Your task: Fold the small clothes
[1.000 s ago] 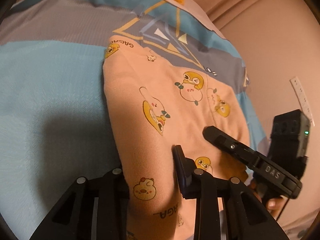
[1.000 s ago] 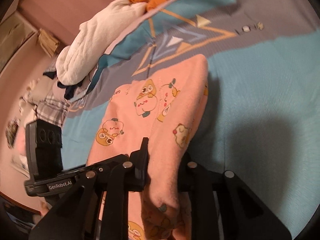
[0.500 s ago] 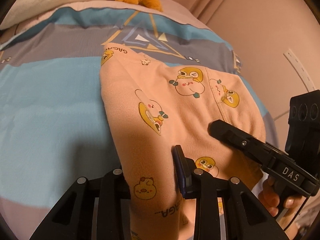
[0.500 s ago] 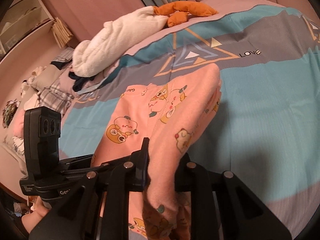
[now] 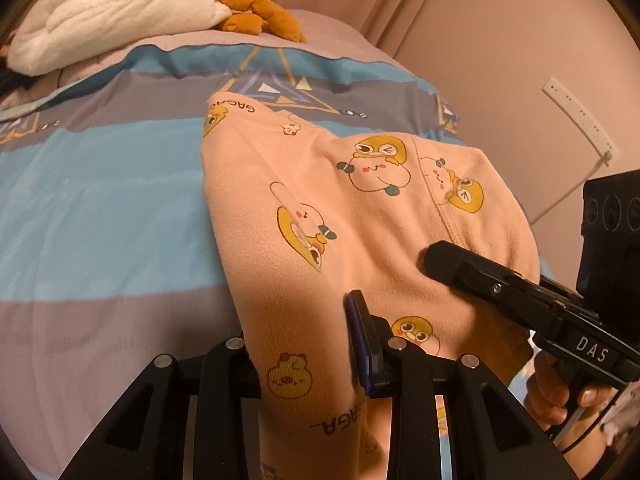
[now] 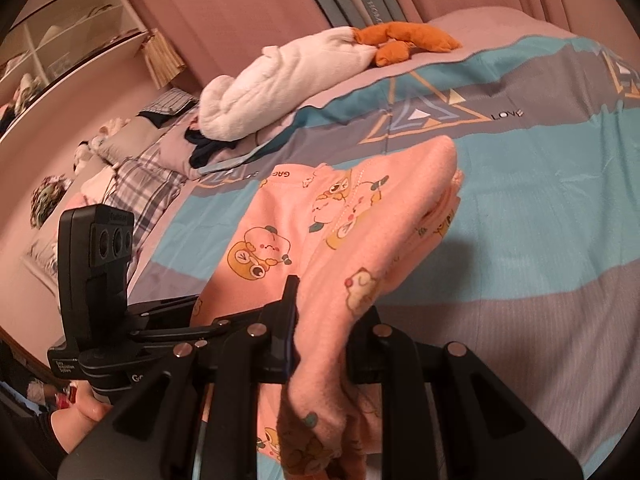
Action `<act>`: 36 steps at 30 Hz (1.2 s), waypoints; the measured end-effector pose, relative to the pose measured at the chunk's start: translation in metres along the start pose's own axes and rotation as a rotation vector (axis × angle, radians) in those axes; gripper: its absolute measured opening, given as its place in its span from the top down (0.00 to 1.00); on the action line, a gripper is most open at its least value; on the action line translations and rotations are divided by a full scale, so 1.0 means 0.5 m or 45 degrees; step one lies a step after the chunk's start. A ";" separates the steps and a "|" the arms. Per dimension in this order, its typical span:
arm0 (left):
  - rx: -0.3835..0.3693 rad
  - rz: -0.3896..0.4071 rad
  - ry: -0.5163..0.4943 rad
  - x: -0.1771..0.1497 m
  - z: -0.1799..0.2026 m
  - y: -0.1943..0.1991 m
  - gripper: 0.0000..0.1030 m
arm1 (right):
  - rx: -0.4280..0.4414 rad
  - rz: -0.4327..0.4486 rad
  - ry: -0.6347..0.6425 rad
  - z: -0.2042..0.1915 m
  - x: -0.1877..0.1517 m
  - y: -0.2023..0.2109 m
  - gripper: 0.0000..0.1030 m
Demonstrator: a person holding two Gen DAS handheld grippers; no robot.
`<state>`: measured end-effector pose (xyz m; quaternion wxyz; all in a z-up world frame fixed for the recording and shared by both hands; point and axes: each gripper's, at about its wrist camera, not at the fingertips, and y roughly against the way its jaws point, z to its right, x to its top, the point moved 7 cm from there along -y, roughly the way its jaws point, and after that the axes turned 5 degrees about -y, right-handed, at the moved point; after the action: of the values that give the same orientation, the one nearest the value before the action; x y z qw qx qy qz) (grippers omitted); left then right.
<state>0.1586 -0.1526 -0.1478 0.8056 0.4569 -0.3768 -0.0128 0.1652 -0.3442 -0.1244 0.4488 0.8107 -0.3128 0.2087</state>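
Note:
A small pink garment (image 5: 320, 208) printed with yellow cartoon animals is held up over a blue and grey bedspread (image 5: 100, 200). Its far end rests on the bed. My left gripper (image 5: 304, 344) is shut on the garment's near left edge. My right gripper (image 6: 324, 320) is shut on the near right edge of the garment (image 6: 340, 232). The right gripper also shows in the left wrist view (image 5: 520, 292), and the left gripper shows in the right wrist view (image 6: 132, 320). The cloth hangs folded over between them.
A white plush blanket (image 6: 288, 80) and an orange soft toy (image 6: 404, 40) lie at the head of the bed. A plaid cloth and other clothes (image 6: 140, 184) lie at the left. A pink wall (image 5: 500, 40) stands to the right of the bed.
Both grippers have lifted and tilted upward with the garment, so more of the bed's head and the room shows. The grip on the garment has not changed.

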 end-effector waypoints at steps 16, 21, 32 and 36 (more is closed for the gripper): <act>0.072 0.082 0.003 -0.073 0.010 0.107 0.70 | 0.057 0.032 0.106 -0.119 -0.089 0.079 0.81; 0.087 0.099 0.016 -0.092 0.009 0.135 0.70 | 0.073 0.029 0.138 -0.151 -0.110 0.093 0.81; 0.126 0.151 0.066 -0.125 -0.003 0.189 0.70 | 0.108 0.016 0.236 -0.212 -0.133 0.108 0.81; 0.151 0.175 0.076 -0.129 -0.009 0.203 0.70 | 0.129 0.014 0.257 -0.235 -0.136 0.107 0.81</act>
<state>0.0823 -0.0668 -0.1115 0.7869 0.4771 -0.3834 0.0785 0.0723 -0.2432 -0.0746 0.4353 0.8054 -0.2596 0.3073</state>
